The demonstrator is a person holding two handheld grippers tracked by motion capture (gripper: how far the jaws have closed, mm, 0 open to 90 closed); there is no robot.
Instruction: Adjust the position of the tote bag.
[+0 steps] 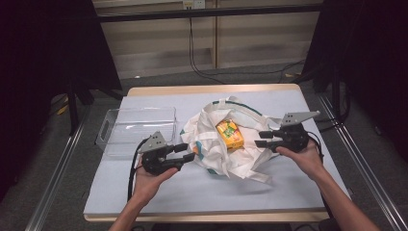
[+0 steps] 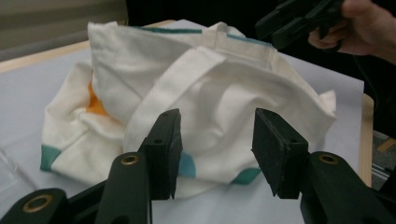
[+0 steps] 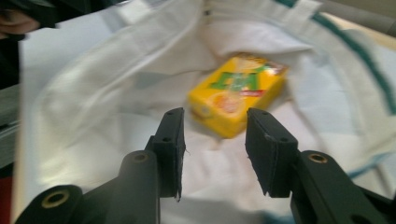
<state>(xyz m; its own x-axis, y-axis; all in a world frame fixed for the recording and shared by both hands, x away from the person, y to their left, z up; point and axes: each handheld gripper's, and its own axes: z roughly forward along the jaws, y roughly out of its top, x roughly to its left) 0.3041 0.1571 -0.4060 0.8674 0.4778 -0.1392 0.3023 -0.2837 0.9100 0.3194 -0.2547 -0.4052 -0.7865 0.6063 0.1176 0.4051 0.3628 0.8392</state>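
A white cloth tote bag (image 1: 214,144) with teal trim lies crumpled in the middle of the table, its mouth open upward. A yellow box (image 1: 229,134) with green and orange print lies inside it, also seen as the yellow box (image 3: 237,94) just beyond my right jaws. My left gripper (image 1: 185,151) stands open at the bag's left side, with the bag (image 2: 201,98) close in front of it and nothing held. My right gripper (image 1: 262,138) is open at the bag's right edge, pointing toward the box. The far hand and its gripper (image 2: 299,21) appear behind the bag.
A clear plastic tray (image 1: 137,127) sits on the blue-grey table cover (image 1: 288,103) to the left of the bag, behind my left hand. The wooden table edge (image 1: 211,89) runs along the back. Metal rails flank the table on both sides.
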